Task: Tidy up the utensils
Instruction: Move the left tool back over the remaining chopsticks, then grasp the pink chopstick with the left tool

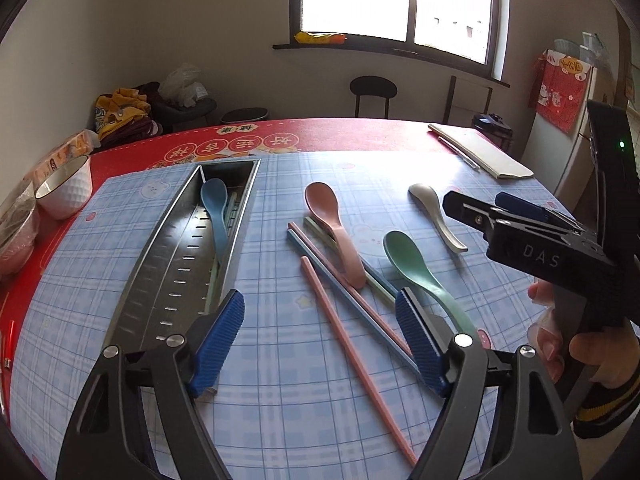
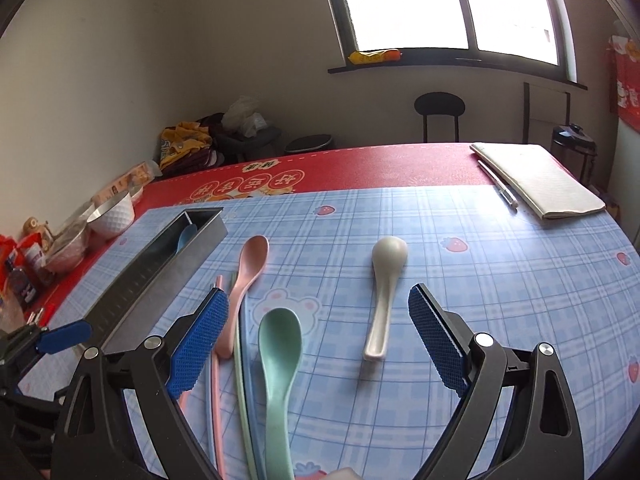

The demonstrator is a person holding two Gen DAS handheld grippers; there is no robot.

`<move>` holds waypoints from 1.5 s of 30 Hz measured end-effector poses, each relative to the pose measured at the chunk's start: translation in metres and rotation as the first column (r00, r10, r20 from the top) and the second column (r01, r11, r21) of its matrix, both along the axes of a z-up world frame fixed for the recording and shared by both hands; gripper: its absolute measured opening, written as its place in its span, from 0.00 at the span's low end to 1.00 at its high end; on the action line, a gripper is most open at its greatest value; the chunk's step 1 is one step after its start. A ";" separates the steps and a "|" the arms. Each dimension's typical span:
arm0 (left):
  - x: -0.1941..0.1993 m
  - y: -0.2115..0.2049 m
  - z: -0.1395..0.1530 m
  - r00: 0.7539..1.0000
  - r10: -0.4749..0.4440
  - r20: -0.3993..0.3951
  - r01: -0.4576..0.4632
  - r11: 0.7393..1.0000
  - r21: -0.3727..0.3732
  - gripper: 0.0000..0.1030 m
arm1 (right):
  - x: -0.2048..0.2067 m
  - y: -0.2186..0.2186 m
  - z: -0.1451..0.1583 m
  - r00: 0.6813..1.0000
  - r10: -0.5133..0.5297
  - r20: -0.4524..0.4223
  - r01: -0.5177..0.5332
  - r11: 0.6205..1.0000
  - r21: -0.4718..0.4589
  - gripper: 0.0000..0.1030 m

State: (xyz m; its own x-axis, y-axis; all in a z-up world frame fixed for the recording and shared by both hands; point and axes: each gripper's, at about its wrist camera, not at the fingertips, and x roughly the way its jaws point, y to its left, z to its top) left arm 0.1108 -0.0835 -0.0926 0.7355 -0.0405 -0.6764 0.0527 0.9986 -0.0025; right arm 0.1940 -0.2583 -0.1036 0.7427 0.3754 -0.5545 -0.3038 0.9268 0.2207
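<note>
A long metal utensil tray (image 1: 160,280) lies on the blue checked mat and holds a blue spoon (image 1: 214,210) and a pale green chopstick. To its right lie a pink spoon (image 1: 336,232), a green spoon (image 1: 416,268), a white spoon (image 1: 436,216), and pink (image 1: 352,352), blue and green chopsticks. My left gripper (image 1: 320,316) is open and empty above the chopsticks. My right gripper (image 2: 318,312) is open and empty, low over the green spoon (image 2: 280,364), with the white spoon (image 2: 384,292) and pink spoon (image 2: 244,284) just ahead; it also shows in the left wrist view (image 1: 480,206).
A white bowl (image 1: 66,190) and other dishes and packets stand at the table's left edge. A folded white cloth (image 2: 536,180) with a pen beside it lies at the far right. Chairs and bags stand beyond the table, under the window.
</note>
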 end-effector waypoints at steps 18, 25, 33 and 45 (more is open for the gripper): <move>0.013 -0.016 -0.053 0.977 -0.068 -0.200 0.068 0.998 -0.004 0.41 | -0.003 -0.017 0.001 0.998 -0.059 -0.001 0.059 0.997 0.041 0.86; 0.021 -0.010 -0.057 0.971 -0.082 -0.223 0.071 0.996 -0.057 0.16 | -0.004 -0.018 0.002 0.998 -0.057 0.000 0.057 0.997 0.045 0.86; 0.041 0.006 -0.054 0.974 -0.051 -0.219 0.043 0.998 -0.041 0.08 | -0.004 -0.020 0.003 0.998 -0.058 0.004 0.058 0.997 0.052 0.86; 0.045 -0.002 -0.057 0.980 -0.031 -0.197 0.039 0.998 0.040 0.10 | -0.005 -0.019 0.006 0.999 -0.052 0.008 0.052 0.997 0.056 0.86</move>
